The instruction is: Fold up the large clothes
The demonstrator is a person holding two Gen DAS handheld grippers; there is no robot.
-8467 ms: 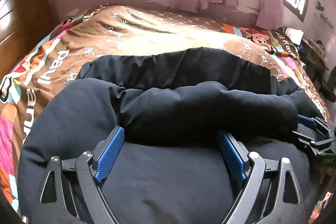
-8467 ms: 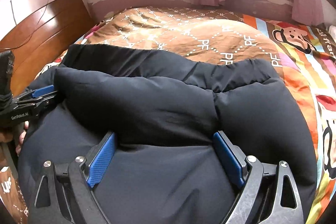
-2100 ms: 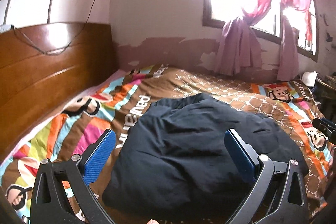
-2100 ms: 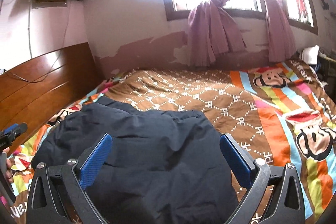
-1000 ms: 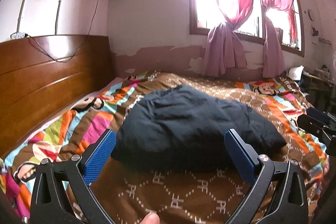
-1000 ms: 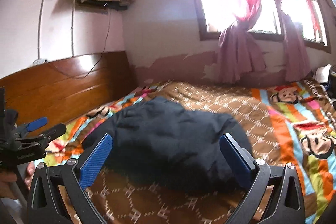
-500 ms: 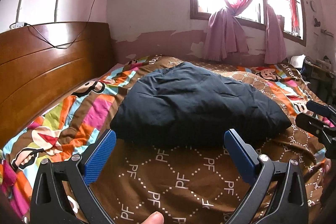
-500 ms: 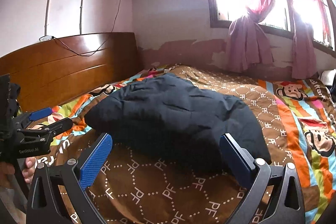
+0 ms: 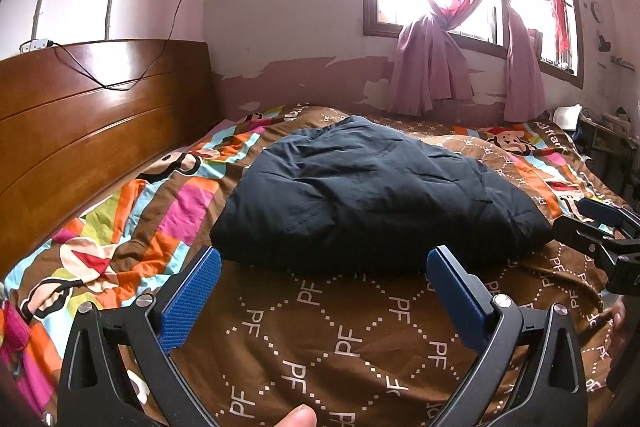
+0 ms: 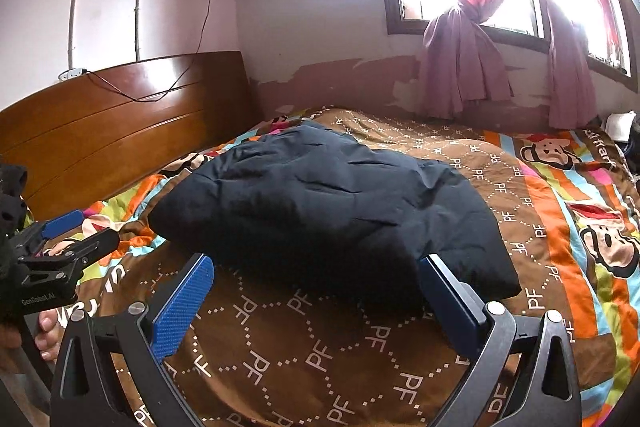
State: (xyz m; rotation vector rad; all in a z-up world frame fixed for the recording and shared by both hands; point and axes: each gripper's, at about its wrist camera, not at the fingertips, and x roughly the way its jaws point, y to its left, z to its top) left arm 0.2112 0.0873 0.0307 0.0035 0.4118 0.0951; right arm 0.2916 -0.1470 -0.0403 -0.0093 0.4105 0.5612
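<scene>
A dark navy padded jacket (image 9: 372,195) lies folded in a puffy bundle on the bed; it also shows in the right wrist view (image 10: 328,203). My left gripper (image 9: 324,267) is open and empty, held back from the jacket's near edge above the bedspread. My right gripper (image 10: 316,275) is open and empty, also short of the near edge. The right gripper shows at the right edge of the left wrist view (image 9: 600,235). The left gripper shows at the left edge of the right wrist view (image 10: 60,247).
The bed is covered by a brown and striped cartoon-monkey bedspread (image 9: 340,327). A wooden headboard (image 9: 80,119) runs along the left. A window with pink curtains (image 9: 440,27) is at the far wall. A cluttered side table (image 9: 600,135) stands at the far right.
Both grippers have let go of the jacket and pulled back and up from it. The folded jacket now lies alone on the bed, farther from both cameras.
</scene>
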